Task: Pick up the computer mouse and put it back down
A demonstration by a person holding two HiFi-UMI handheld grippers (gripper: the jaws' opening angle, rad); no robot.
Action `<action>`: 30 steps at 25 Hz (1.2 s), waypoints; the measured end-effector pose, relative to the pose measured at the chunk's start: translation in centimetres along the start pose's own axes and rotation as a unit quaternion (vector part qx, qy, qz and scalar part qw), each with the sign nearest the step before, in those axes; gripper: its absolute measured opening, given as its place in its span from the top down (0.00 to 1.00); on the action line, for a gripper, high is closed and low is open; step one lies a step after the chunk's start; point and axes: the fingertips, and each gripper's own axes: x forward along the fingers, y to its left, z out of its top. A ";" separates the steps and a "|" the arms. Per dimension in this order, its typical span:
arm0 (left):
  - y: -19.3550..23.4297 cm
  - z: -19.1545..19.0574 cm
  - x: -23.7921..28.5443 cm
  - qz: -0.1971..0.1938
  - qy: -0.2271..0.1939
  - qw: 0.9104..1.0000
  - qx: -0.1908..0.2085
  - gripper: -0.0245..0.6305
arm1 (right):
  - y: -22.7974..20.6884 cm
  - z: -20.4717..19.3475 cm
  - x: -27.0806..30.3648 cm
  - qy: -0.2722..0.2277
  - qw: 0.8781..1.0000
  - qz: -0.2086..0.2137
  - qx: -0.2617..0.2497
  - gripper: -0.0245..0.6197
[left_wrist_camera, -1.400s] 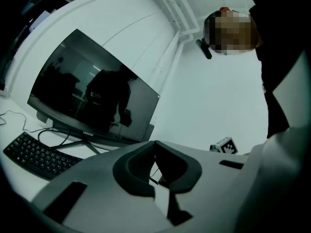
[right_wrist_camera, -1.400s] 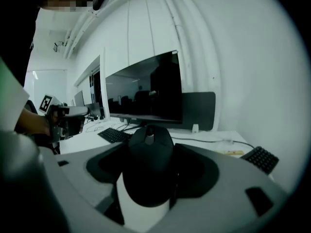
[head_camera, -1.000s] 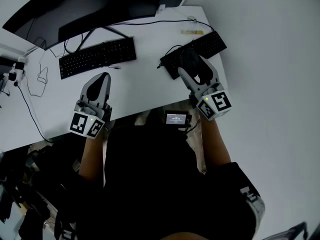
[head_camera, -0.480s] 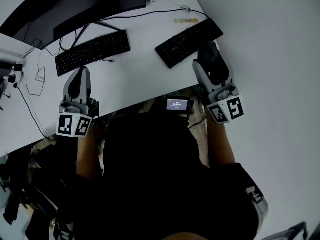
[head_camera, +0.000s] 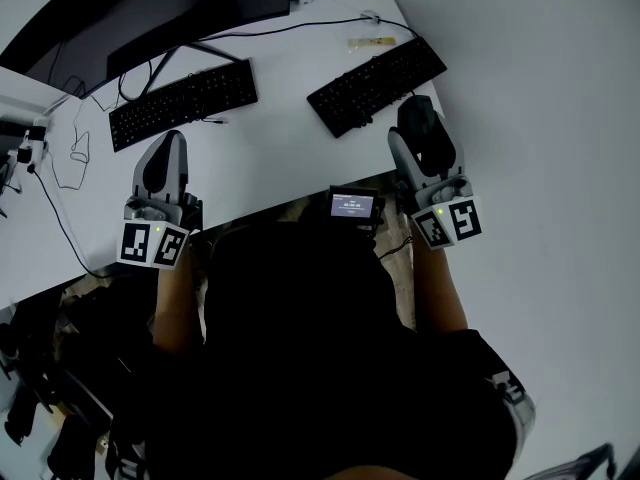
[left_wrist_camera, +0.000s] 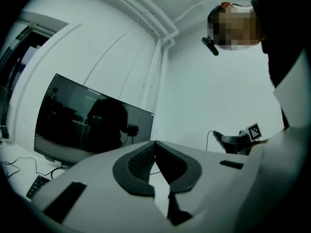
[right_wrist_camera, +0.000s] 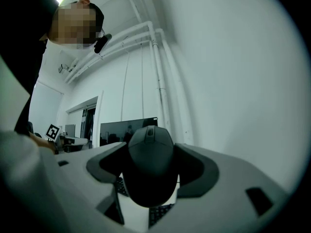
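A black computer mouse sits clamped between the jaws of my right gripper, lifted off the white desk near its right front corner; in the head view the mouse shows as a dark lump at the gripper's tip. The right gripper tilts upward toward the wall and ceiling. My left gripper hovers over the desk's left front part, jaws pressed together with nothing between them. In its own view the left gripper also points up at the room.
Two black keyboards lie on the desk: one at the left, one angled at the right. A dark monitor stands at the back, cables trail at the left. A small lit screen sits at the person's chest.
The right gripper lifted the mouse from beside the right keyboard and drew it back toward the desk's front right. The left gripper shifted left and slightly back.
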 end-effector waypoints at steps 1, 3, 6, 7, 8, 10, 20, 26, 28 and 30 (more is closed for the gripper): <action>0.0 -0.1 0.0 0.001 0.000 1.000 -0.001 0.97 | -0.1 0.0 0.0 -0.001 1.000 0.000 0.002 0.48; -0.2 -0.3 0.1 0.002 0.000 1.000 -0.002 0.97 | -0.2 -0.1 0.0 -0.002 1.000 0.000 0.005 0.48; -0.5 -0.6 0.4 0.001 0.002 1.000 -0.003 0.97 | -0.3 -0.2 0.1 -0.001 1.000 0.002 0.006 0.48; -0.6 -0.7 0.5 0.001 0.002 1.000 -0.003 0.97 | -0.4 -0.3 0.2 0.000 1.000 0.003 0.006 0.48; -0.6 -0.8 0.6 0.001 0.002 1.000 -0.004 0.97 | -0.5 -0.3 0.2 0.000 1.000 0.003 0.007 0.48; -0.6 -0.9 0.8 0.002 0.002 1.000 -0.004 0.97 | -0.6 -0.4 0.4 0.000 1.000 0.004 0.007 0.48; -0.2 -1.6 0.9 0.015 0.006 1.000 -0.009 0.97 | -0.7 -0.9 1.4 0.011 1.000 0.014 0.009 0.48; 0.8 -2.5 1.1 0.025 0.014 0.999 -0.016 0.97 | -0.6 -1.1 3.2 0.013 1.000 0.020 0.006 0.48; 1.3 -2.8 1.0 0.031 0.016 0.999 -0.023 0.97 | -0.4 -1.1 4.0 0.014 1.000 0.026 0.006 0.48; 1.7 -3.0 1.0 0.036 0.019 0.999 -0.024 0.97 | -0.3 -1.1 5.1 0.013 0.999 0.031 0.006 0.48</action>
